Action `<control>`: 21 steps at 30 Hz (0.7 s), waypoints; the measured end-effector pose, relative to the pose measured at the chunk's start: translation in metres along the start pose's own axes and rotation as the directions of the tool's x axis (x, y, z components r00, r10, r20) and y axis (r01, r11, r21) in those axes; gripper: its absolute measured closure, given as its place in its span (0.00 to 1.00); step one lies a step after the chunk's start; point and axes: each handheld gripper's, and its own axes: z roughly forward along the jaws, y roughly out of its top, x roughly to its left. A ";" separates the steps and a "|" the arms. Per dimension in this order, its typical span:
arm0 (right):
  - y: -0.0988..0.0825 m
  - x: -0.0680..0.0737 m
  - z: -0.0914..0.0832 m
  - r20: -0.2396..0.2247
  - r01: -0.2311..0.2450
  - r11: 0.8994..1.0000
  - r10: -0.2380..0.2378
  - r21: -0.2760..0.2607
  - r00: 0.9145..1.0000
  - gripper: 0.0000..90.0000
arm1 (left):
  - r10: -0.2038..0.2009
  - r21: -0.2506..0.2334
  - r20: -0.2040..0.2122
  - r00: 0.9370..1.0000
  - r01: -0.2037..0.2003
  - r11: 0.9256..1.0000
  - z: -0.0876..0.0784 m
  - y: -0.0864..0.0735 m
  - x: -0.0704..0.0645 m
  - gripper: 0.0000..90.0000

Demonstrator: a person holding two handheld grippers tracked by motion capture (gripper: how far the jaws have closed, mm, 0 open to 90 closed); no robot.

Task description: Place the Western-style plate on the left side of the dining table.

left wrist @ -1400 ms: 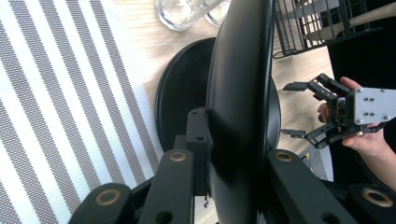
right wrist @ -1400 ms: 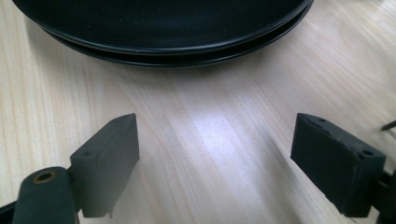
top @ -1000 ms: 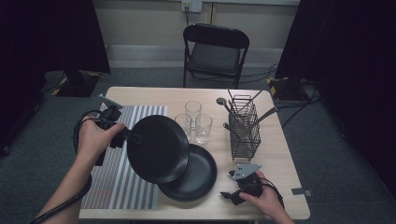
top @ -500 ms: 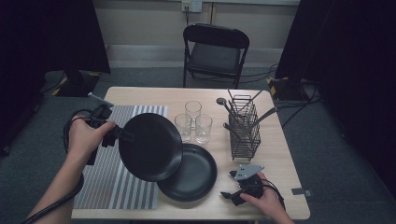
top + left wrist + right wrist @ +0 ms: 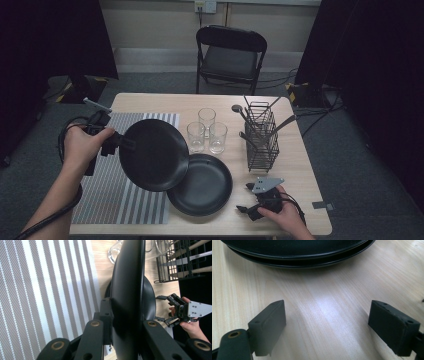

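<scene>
My left gripper (image 5: 125, 144) is shut on the rim of a black plate (image 5: 152, 155), which it holds tilted above the table, partly over the striped mat (image 5: 107, 195). In the left gripper view the plate (image 5: 127, 285) stands edge-on between the two jaws of my left gripper (image 5: 122, 325). A second black plate (image 5: 207, 187) lies flat on the wood, partly under the lifted one. My right gripper (image 5: 246, 200) rests open by the front edge, its jaws pointing at that flat plate (image 5: 307, 263). Nothing lies between the jaws of the right gripper (image 5: 327, 322).
Three clear glasses (image 5: 206, 120) stand behind the plates. A black wire rack (image 5: 261, 137) with several utensils stands at the right. A folding chair (image 5: 230, 55) is beyond the table's far edge. The mat (image 5: 37, 290) covers the table's left part.
My left hand has carried the lifted plate leftward, further over the striped mat and off the flat plate. The right gripper has stayed put.
</scene>
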 end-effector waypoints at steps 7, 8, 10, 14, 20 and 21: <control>0.000 0.000 0.000 0.000 0.000 1.000 0.000 0.000 1.000 0.15 | -0.039 -0.015 0.002 0.999 0.039 0.999 -0.005 0.000 0.011 0.87; 0.000 0.000 0.000 0.001 0.000 1.000 0.000 0.000 1.000 0.15 | -0.033 -0.019 -0.010 0.999 0.033 0.999 -0.006 0.000 0.013 0.87; 0.000 0.000 0.000 0.001 -0.001 1.000 0.001 0.000 1.000 0.15 | -0.038 -0.016 -0.019 0.999 0.038 0.999 -0.007 0.000 0.016 0.87; 0.000 0.000 0.000 0.004 0.002 1.000 -0.001 -0.002 1.000 0.15 | -0.029 -0.021 -0.039 0.999 0.028 0.999 -0.008 0.002 0.024 0.87; 0.000 0.001 0.000 0.004 -0.004 1.000 0.004 0.000 1.000 0.15 | -0.061 -0.032 -0.050 0.997 0.059 0.998 -0.012 0.003 0.029 0.87; 0.000 0.001 0.000 0.005 -0.004 1.000 0.004 0.000 1.000 0.15 | -0.043 -0.026 -0.051 0.998 0.042 0.999 -0.013 0.003 0.031 0.87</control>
